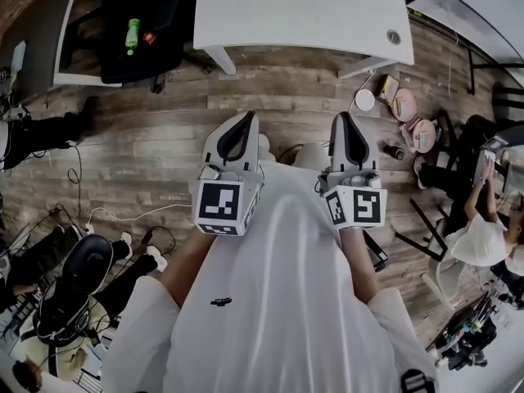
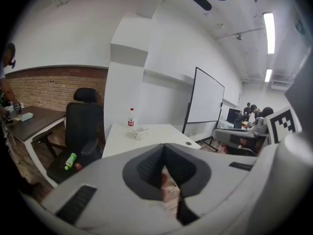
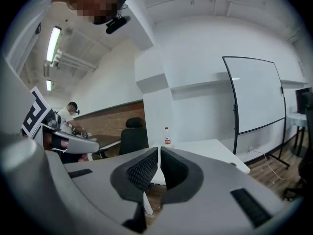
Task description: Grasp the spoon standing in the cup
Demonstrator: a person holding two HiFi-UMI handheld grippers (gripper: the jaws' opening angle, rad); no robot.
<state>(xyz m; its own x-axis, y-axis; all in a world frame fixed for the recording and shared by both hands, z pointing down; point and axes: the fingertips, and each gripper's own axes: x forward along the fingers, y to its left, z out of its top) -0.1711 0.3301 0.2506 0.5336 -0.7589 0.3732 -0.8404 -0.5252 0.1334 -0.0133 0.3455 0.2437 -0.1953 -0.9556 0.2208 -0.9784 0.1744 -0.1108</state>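
Note:
A small white cup stands on the white table far ahead in the left gripper view, with a thin spoon leaning out of it. Just behind it is a clear bottle with a red label, which the right gripper view also shows as the bottle. My left gripper and right gripper are held side by side at chest height over the wooden floor, well short of the table. Both have their jaws pressed together with nothing between them.
A black office chair with a green bottle on its seat stands left of the table. A whiteboard stands to the right. People sit at desks on both sides. Cables and small items lie on the floor.

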